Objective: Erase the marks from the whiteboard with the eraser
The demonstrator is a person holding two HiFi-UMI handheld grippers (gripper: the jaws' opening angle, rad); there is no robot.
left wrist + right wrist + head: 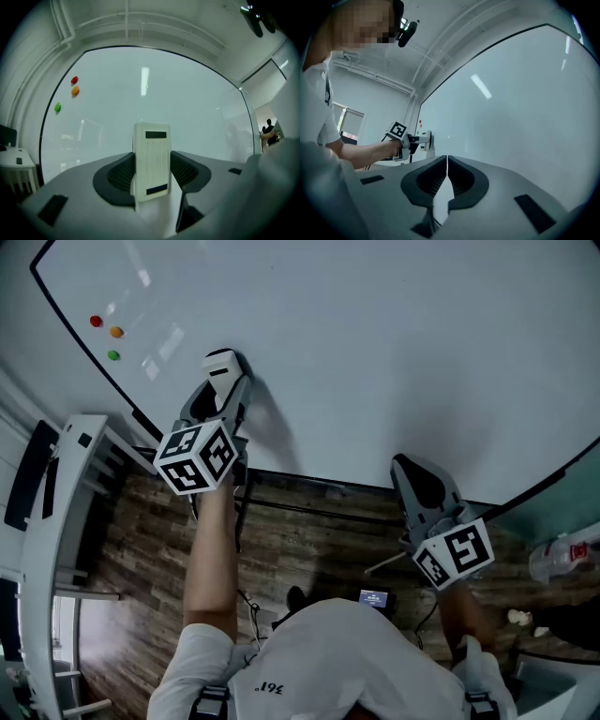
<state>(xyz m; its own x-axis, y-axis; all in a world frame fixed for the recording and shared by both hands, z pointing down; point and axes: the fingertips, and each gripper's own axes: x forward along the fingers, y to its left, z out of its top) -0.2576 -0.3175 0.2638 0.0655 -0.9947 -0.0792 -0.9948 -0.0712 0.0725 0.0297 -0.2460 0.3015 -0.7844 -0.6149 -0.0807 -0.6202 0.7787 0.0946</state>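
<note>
The whiteboard fills the upper head view, and I see no marks on it. My left gripper is shut on a white eraser, which is held against the board near its lower left edge. In the left gripper view the eraser stands upright between the jaws in front of the board. My right gripper hangs near the board's bottom edge, shut with nothing in it. In the right gripper view its jaws meet, and the left gripper shows far off at the board.
Red, orange and green magnets sit on the board's upper left. A white rack stands at the left over the wood floor. A plastic bottle lies at the right. A person stands far off.
</note>
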